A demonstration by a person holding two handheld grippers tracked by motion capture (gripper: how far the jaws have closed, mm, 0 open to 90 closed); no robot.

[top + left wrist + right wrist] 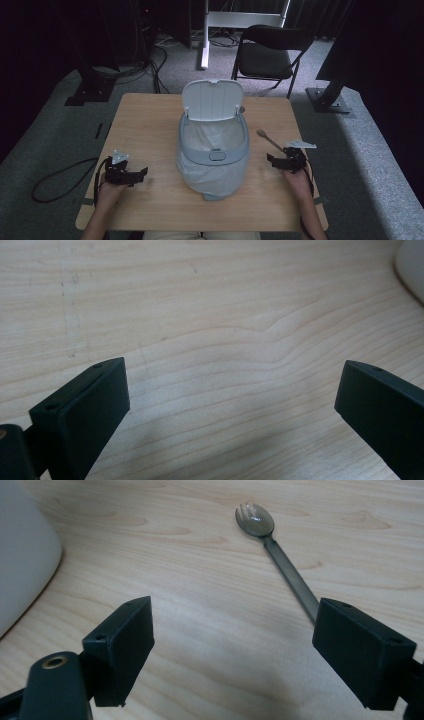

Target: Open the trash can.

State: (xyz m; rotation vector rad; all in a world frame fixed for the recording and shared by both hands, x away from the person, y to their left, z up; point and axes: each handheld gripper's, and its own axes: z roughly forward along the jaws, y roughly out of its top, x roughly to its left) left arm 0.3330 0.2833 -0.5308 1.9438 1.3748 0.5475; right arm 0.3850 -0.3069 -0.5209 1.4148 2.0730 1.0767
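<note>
While both grippers gape empty | left gripper (134,176) 1 | right gripper (278,161) 1 | bin (213,150) 1 | spork (280,555) 1

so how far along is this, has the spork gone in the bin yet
Not yet. Done: the bin stands lined with its lid up. In hand: nothing; the left tool and right tool are both open and empty. Left: the spork lies on the table just ahead of the right tool, unpicked.
</note>
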